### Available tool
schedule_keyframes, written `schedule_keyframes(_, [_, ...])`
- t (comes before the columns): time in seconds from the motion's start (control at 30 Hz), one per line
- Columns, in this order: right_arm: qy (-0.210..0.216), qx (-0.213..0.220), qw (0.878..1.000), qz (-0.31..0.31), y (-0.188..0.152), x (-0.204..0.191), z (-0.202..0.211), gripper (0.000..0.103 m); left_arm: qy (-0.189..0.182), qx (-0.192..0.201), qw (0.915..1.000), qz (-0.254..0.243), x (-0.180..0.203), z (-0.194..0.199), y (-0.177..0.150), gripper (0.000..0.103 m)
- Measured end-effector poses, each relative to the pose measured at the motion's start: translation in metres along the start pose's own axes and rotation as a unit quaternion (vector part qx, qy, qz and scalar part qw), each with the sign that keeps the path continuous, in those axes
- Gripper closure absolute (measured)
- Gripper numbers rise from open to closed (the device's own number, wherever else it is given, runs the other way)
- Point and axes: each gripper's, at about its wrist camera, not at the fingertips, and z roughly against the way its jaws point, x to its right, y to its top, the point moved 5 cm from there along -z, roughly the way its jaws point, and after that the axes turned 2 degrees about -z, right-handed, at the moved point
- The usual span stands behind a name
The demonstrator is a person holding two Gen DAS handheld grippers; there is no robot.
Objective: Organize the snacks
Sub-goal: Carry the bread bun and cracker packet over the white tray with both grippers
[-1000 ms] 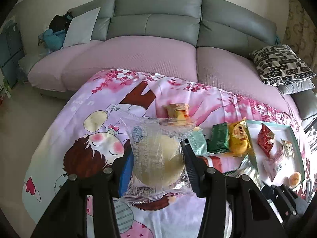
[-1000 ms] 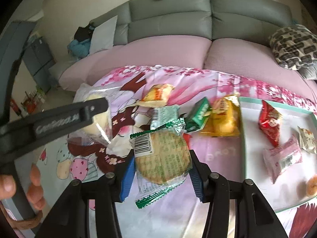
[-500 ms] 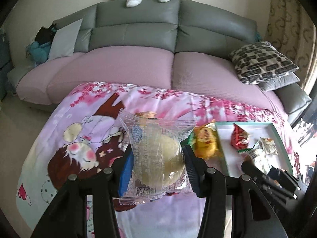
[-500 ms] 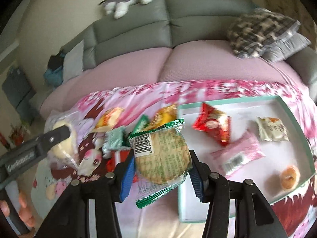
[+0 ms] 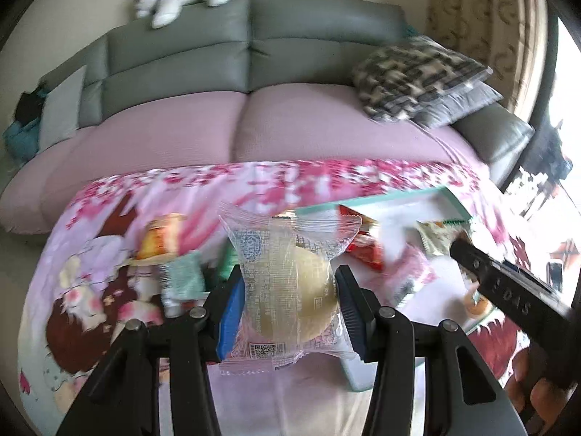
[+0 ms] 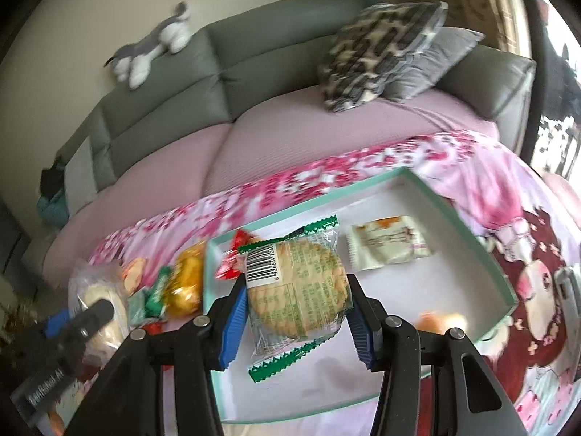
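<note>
My left gripper (image 5: 288,296) is shut on a clear-wrapped pale round cake (image 5: 287,290), held above the pink cartoon cloth near the left edge of the teal-rimmed white tray (image 5: 366,205). My right gripper (image 6: 296,296) is shut on a round cracker in a green-edged wrapper (image 6: 297,287), held over the tray (image 6: 468,218). The right gripper's arm shows at the right of the left wrist view (image 5: 508,290). The left gripper with its cake shows at the lower left of the right wrist view (image 6: 90,312).
In the tray lie a red packet (image 6: 232,258), a white packet (image 6: 388,245) and an orange sweet (image 6: 439,319). Left of the tray on the cloth lie yellow (image 6: 185,283), green (image 6: 156,290) and orange (image 5: 159,243) snacks. A grey and pink sofa (image 5: 254,120) stands behind.
Both grippers have moved right with their snacks. The right gripper now hangs over the tray, and the left gripper has come up to the tray's left edge.
</note>
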Motion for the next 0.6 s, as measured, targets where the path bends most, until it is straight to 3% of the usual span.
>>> schedule_keyframes(0.27, [-0.028,0.013,0.998,-0.052,0.01,0.05,0.0,0.05,-0.034,-0.024,0.9983,-0.04,0.051,-0.033,0.0,0.052])
schedule_keyframes(0.6, [-0.064,0.028,0.995,-0.075,0.012,0.087,-0.012,0.05,-0.043,-0.048,0.9974,-0.031,0.059,-0.068,-0.001,0.052])
